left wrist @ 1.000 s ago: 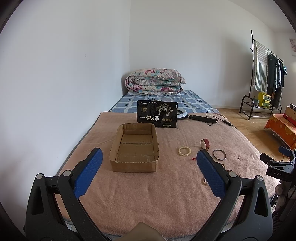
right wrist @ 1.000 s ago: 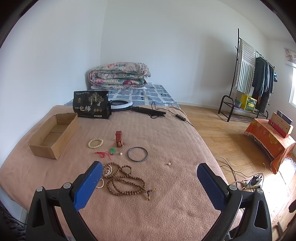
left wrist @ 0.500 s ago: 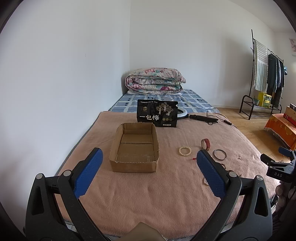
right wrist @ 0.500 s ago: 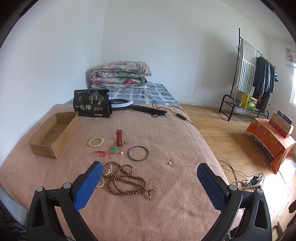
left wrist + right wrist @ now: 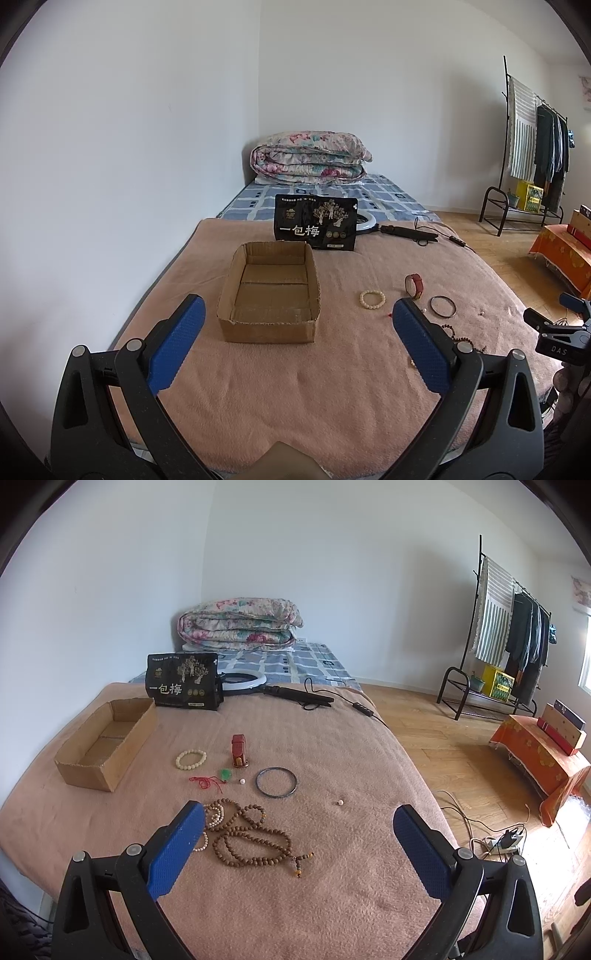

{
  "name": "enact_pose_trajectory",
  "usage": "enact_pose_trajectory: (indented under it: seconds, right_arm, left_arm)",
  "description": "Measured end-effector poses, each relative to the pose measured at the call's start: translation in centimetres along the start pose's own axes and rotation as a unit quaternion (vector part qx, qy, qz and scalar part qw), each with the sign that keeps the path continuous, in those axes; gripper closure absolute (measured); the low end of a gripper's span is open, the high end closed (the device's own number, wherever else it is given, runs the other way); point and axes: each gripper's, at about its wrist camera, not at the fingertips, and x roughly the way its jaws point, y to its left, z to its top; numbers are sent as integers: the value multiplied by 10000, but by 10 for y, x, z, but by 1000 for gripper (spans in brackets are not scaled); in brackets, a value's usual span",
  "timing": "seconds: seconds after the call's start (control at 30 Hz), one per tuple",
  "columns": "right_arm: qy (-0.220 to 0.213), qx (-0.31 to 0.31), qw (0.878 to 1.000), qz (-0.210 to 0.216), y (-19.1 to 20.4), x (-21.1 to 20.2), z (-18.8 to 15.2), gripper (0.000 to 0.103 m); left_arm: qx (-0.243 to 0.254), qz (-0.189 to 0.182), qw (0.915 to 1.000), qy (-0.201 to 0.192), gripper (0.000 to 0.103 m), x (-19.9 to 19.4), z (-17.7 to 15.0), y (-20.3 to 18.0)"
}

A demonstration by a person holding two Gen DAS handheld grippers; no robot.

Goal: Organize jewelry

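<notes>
Both pairs of jaws are standing spread wide and gripping nothing: the left gripper (image 5: 299, 334) is hovering over the near edge of the pink blanket-covered bed (image 5: 332, 387), and the right gripper (image 5: 299, 843) is hanging above the same blanket further to the right.

From the left wrist view, an open brown cardboard box (image 5: 269, 295) is sitting at 12 o'clock, with nothing visible inside. A black printed pouch (image 5: 316, 226) is standing upright just beyond it.

From the right wrist view, the jewelry is lying loose on the blanket. A long brown wooden bead necklace (image 5: 251, 834) is coiling at 11 o'clock, just beside the left finger, touching a cream bead strand (image 5: 214, 818). Beyond it, a thin dark metal bangle (image 5: 276, 781) is lying at 12 o'clock, a red cord with a green pendant (image 5: 212, 779) at 11 o'clock, a cream bead bracelet (image 5: 191, 758) further out, and a red-strapped watch (image 5: 239, 750) standing on edge. Two small loose pearls (image 5: 340, 802) are lying apart. The cardboard box is sitting at 10 o'clock, well apart from the jewelry.
</notes>
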Motion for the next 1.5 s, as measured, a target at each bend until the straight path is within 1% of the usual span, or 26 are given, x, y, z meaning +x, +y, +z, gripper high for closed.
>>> enact_pose_trajectory:
  seconds: [0.17,0.2,0.23,0.33,0.53,0.6,0.8,0.87,1.03,1.1,1.13,1.17,1.23,1.3,1.33,1.37,1.5]
  right_arm:
    - [100,30,9999,-36,-4,4,0,0]
    - [120,35,9999,-46,-4,5,0,0]
    - [144,38,9999,-65,-6,7,0,0]
    - [192,26,9997,-134,-10,13,-1,0]
    - [159,-115,9998,-75,-16,27,5,0]
    - [187,-171,9997,-48,-18,33,8,0]
    - [440,-212,9976,484,-29,61,15,1]
    - [568,-229,9962,625,-30,71,15,2]
    - [971,-328,9897,1002,-28,99,11,4]
    - [1109,-396,9860,1177,-24,108,8,4]
    - [1167,-425,9844,1247,-23,113,6,4]
    - [1247,-452,9821,1336,-21,117,5,4]
    - [1418,-497,9767,1530,-18,126,1,8]
    - [1593,-562,9700,1747,-13,135,-4,9]
    - [1658,-588,9672,1830,-12,137,-6,9]
    - [1726,-638,9642,1911,-9,141,-9,9]
    - [1955,-925,9503,2240,4,152,-19,9]
  left_arm:
    - [11,-29,10000,61,0,2,1,1]
    - [19,-41,10000,88,0,7,3,3]
    - [29,-45,9999,118,0,20,8,7]
    - [89,-96,9996,241,0,32,9,9]
    - [155,-188,9982,545,0,63,16,13]
    - [179,-269,9974,652,0,71,17,12]
    - [433,-451,9939,905,0,99,19,2]
    - [523,-519,9927,956,4,105,19,-2]
    - [585,-712,9889,1164,6,126,20,-13]
    - [630,-780,9871,1245,9,136,19,-18]
    - [660,-815,9861,1289,14,140,18,-21]
    - [692,-857,9848,1346,16,144,17,-24]
    - [729,-967,9822,1439,16,152,14,-31]
    - [772,-1084,9791,1536,17,159,10,-38]
    - [798,-1145,9775,1582,22,162,7,-42]
    - [829,-1215,9752,1656,25,166,5,-46]
    - [887,-1510,9645,1976,29,180,-11,-63]
